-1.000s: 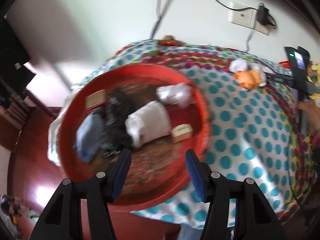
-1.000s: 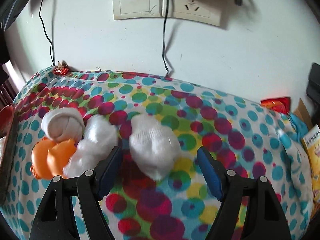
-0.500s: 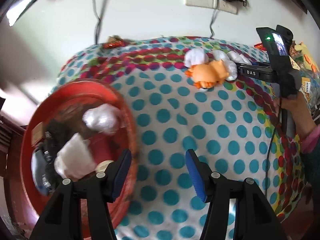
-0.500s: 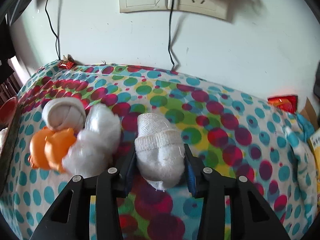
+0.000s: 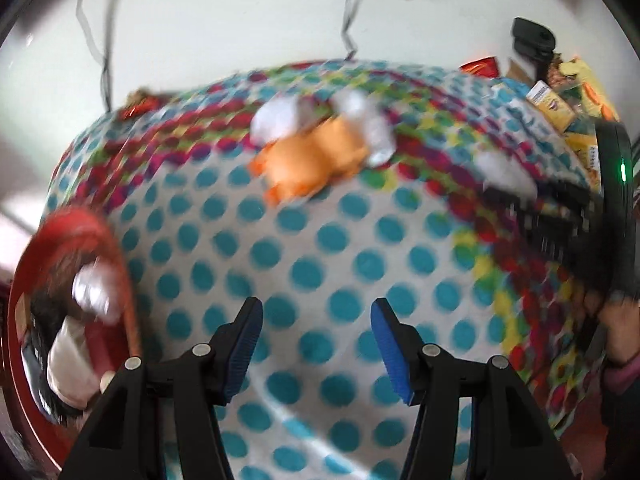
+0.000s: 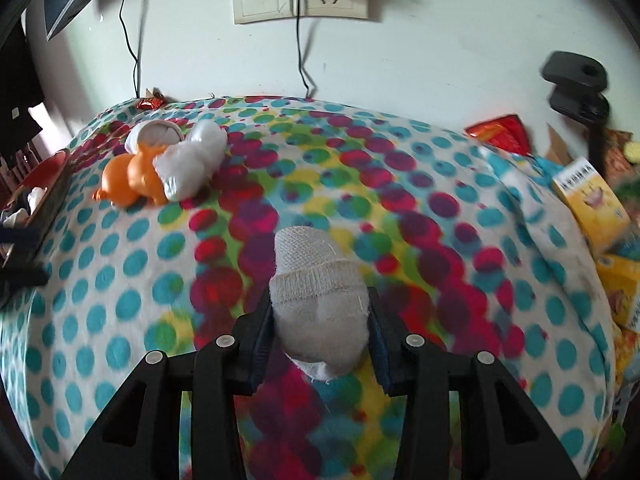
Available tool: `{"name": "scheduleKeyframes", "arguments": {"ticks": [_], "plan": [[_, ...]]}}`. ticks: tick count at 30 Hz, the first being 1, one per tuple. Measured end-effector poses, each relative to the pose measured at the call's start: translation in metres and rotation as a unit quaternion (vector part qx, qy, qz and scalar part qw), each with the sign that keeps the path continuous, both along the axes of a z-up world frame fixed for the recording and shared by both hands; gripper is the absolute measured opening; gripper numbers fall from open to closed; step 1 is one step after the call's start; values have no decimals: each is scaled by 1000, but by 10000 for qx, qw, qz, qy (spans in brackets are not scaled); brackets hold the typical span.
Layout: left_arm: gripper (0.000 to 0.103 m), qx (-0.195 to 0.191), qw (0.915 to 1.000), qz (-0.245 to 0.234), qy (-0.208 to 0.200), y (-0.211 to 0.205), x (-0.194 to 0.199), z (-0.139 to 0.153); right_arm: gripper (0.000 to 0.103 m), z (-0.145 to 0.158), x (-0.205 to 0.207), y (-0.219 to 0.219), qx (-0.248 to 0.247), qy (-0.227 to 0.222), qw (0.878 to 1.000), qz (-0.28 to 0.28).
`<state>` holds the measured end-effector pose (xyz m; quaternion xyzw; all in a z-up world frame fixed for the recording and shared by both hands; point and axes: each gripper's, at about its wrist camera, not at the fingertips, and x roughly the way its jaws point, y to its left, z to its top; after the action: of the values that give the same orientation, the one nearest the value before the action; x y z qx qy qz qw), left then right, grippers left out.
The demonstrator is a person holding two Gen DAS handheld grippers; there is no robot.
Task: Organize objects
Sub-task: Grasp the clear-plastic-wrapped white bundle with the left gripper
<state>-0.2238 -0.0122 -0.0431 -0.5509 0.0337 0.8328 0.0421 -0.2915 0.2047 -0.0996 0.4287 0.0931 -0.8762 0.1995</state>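
Note:
My right gripper [image 6: 318, 312] is shut on a rolled white sock [image 6: 316, 292], its pads pressing both sides, above the dotted cloth [image 6: 400, 216]. Farther back on the left lie an orange toy [image 6: 128, 180], a white wrapped bundle [image 6: 192, 164] and a rolled sock ball [image 6: 154, 136], all touching. In the blurred left wrist view my left gripper [image 5: 316, 320] stands open with nothing between its fingers, over the blue-dotted cloth [image 5: 360, 240]. The red tray [image 5: 116, 248] with several items is at its left. The orange toy [image 5: 312, 160] lies ahead, and the right gripper [image 5: 560, 216] with the sock [image 5: 506, 176] is at the right.
Snack boxes [image 6: 588, 196] and a red wrapper [image 6: 500, 132] crowd the right side. A black clamp stand [image 6: 576, 80] rises there. Wall sockets [image 6: 300, 0] with hanging cables are behind the table. A small red wrapper [image 6: 150, 102] lies at the back edge. A hand [image 5: 620, 340] holds the right gripper.
My right gripper closed on the white sock and drew it away from the pile, toward the front. My left gripper swung right, from over the red tray to over the cloth.

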Motion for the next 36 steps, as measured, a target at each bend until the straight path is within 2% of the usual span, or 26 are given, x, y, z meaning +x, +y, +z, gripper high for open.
{"name": "scheduleKeyframes", "arguments": {"ticks": [4,7,15,21,26,34,36], "plan": [[58,146,9995,-144,246,22,-27,15,40,0,2,2,45,51,10000,-67],[58,172,9995,-109,250,32,-49,17,42,1,3,0,114,77,9999,-93],[58,200,9998,35,18,53,-115,19,43,1,1,2,89,60,9999,-102],[58,525,9966,363,-528,55,-154,2,45,0,0,3,56,44,9999,-95],[58,118,9963,531,-665,54,-170,-11,49,1,0,1,22,19,10000,-39],[58,-138,9968,365,-693,65,-173,-25,51,1,-1,-2,18,12,10000,-26],[58,-42,9966,343,-751,65,-171,-28,51,1,0,-2,10,10,10000,-26]]}}
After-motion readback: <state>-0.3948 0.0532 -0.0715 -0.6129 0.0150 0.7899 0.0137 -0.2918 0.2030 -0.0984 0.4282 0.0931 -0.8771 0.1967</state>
